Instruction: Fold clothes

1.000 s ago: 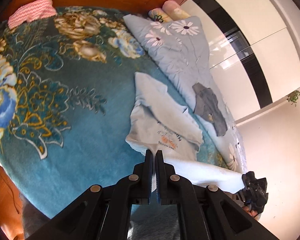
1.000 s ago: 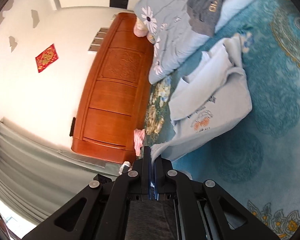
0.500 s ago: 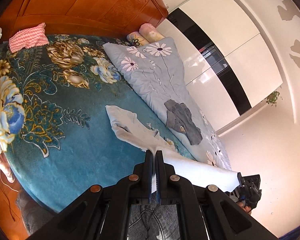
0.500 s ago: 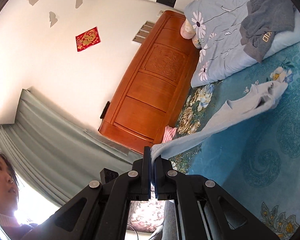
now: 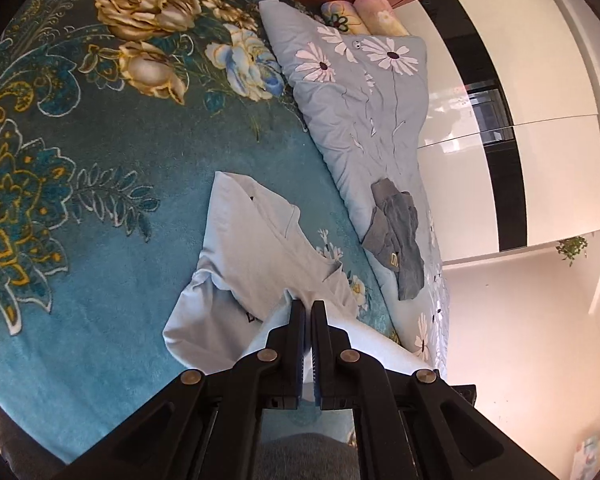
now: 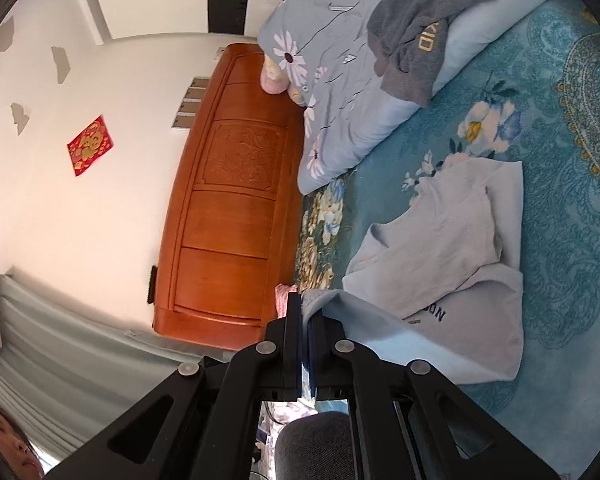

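A pale blue T-shirt lies partly bunched on the teal floral blanket, its far part flat and its near hem lifted. My left gripper is shut on one corner of that hem. In the right wrist view the same T-shirt shows dark lettering near its lower edge, and my right gripper is shut on the other hem corner. The hem stretches between the two grippers just above the bed.
A grey garment lies crumpled on a light blue daisy-print quilt beside the T-shirt. Rolled pillows and a wooden headboard stand at the bed's far end. White wardrobe doors line the wall. A person's head shows at lower left.
Both grippers have come back down toward the bed with the hem. The T-shirt, stretched out and lifted half a second ago, now lies slack and bunched on the blanket.
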A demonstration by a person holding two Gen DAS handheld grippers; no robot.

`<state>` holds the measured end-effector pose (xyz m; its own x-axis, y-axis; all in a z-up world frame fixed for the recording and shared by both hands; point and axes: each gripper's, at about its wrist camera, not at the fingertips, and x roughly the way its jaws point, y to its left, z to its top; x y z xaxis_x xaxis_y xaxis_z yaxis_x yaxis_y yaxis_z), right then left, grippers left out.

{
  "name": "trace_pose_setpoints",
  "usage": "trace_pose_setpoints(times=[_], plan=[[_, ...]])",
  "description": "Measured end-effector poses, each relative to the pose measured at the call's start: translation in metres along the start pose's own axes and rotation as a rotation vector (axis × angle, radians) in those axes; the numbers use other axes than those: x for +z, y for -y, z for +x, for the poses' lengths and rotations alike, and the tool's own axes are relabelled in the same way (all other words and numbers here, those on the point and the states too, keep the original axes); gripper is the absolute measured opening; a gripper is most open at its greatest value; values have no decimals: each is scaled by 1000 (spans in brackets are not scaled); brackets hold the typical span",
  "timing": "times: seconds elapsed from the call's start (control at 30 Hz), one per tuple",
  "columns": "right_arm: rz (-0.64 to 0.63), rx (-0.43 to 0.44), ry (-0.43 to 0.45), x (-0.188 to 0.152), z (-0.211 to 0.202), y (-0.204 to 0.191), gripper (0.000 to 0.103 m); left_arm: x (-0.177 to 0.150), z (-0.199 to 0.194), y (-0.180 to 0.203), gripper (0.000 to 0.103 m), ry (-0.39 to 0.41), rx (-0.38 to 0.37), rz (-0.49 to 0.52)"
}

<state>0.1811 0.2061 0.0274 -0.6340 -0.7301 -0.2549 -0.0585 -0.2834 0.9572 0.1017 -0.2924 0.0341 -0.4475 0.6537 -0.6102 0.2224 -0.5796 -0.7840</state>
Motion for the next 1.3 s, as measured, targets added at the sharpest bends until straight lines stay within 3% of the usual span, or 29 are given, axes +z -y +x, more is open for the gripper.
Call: trace_pose_setpoints(times=[0.23,0.43,0.5,0.53,0.57,0.63,0.77,0.83,0.93,1.03,1.1,1.27,1.3], plan=[[73,-162,31,51,33,38,2,54,90,-18,3,-56,43,-135],[124,-247,7,73,66,65,4,82,120,-22,8,-54,25,-170],[134,-266,-3,77,72,71,5,88,126,-24,20,-62,5,-182],[139,-275,-8,78,75,74,5,90,124,-24,36,-58,-20,-183],[144,-285,-13,80,78,77,5,91,121,-24,44,-51,-49,-184],[146,-300,-25,83,81,79,6,90,111,-26,45,-29,-99,-171],[62,-297,-21,89,64,63,9,78,104,-15,47,-46,103,69],[9,-314,6,91,49,55,23,63,107,-11,47,-85,211,203],[-48,-414,24,90,31,54,27,45,112,-8,45,-99,356,368],[-102,-546,-33,84,29,63,27,40,114,-5,45,-92,444,470],[-137,-588,-74,78,37,66,27,41,120,3,45,-92,487,534],[-252,-695,-193,67,71,66,27,40,153,20,45,-109,691,747],[-286,-717,-214,65,79,63,27,41,158,22,45,-122,685,761]])
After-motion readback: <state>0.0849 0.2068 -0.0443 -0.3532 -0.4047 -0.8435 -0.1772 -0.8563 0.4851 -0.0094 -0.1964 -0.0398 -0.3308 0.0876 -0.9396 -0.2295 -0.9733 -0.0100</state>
